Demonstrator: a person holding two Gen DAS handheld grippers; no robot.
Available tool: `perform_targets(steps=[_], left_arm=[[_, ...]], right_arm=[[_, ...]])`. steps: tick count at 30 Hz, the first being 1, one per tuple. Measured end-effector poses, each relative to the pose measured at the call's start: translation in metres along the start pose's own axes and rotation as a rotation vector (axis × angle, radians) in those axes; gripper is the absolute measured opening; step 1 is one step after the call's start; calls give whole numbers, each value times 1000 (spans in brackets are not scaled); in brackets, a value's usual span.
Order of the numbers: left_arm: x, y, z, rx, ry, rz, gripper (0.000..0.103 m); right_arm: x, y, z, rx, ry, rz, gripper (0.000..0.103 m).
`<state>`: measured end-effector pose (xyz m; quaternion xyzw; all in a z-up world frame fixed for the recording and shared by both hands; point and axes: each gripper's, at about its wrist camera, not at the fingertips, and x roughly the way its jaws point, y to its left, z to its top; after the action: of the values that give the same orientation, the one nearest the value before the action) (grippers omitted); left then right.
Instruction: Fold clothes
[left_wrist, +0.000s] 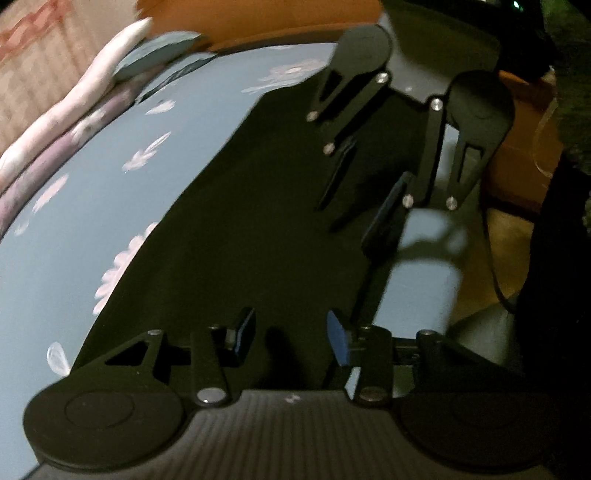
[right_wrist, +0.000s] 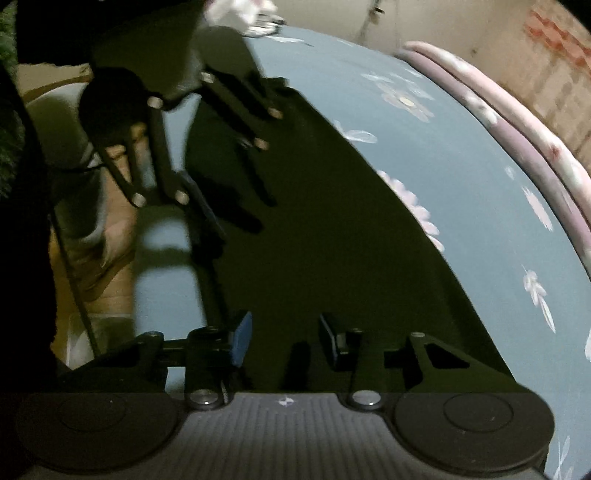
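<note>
A blue bedsheet (left_wrist: 48, 280) printed with pale flowers filled the left of the left wrist view, with a rolled pink and mauve blanket (left_wrist: 55, 122) along its far edge. To the right of that lay the black garment (left_wrist: 229, 221), flat on the sheet, directly beneath and ahead of the left gripper (left_wrist: 291, 338). Its long axis ran from the gripper's fingers away up and to the right, towards the right gripper (left_wrist: 364, 199), which stood over the cloth's far end. The left gripper's jaws stood partly apart, the dark cloth showing in the gap; whether the pads pressed a fold of it could not be made out. Right of the garment the sheet showed again, then its edge.

In the right wrist view, the left gripper (right_wrist: 221, 199) appeared at upper left, fingers angled down onto the garment's (right_wrist: 332, 258) far end. The cloth spread from there down to the right gripper (right_wrist: 284, 341), lying under and ahead of its fingers, widening towards them. These jaws too stood partly apart with black fabric in the gap, the grip itself not discernible. Further right the bedsheet (right_wrist: 480, 206) curved away to the blanket (right_wrist: 517, 122).
</note>
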<state>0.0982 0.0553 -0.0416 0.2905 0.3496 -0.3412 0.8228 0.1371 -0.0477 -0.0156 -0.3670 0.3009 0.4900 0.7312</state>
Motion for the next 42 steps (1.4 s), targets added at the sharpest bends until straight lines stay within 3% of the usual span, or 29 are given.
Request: perform_targets(steps=[7,16,24,29,31,36,42], left_arm=[[10,-20,0,118,-52,3,44],[17,-39,-1,195,-56,97,46],[7,-46,-5,192,-76,164,48],[-1,-37,-6,143,-108,179,48],[-2,-35,-6,122,-109,178,48],[6,-46,-5,195,-85,185,48],[12,-52,-12,262,-6,304,47]], right_arm=[[8,29,-9,-89,4,-95,44],[7,42,-9,-148,-20,-263,47],[11,55,-7,-155,-33,-309,49],[27,65,-11,-215,23,-408,48],[30,66,-12,-220,39,-443,43],[26,67,-8,-206,24,-520,38],[32,63,-23,-206,85,-541,38]])
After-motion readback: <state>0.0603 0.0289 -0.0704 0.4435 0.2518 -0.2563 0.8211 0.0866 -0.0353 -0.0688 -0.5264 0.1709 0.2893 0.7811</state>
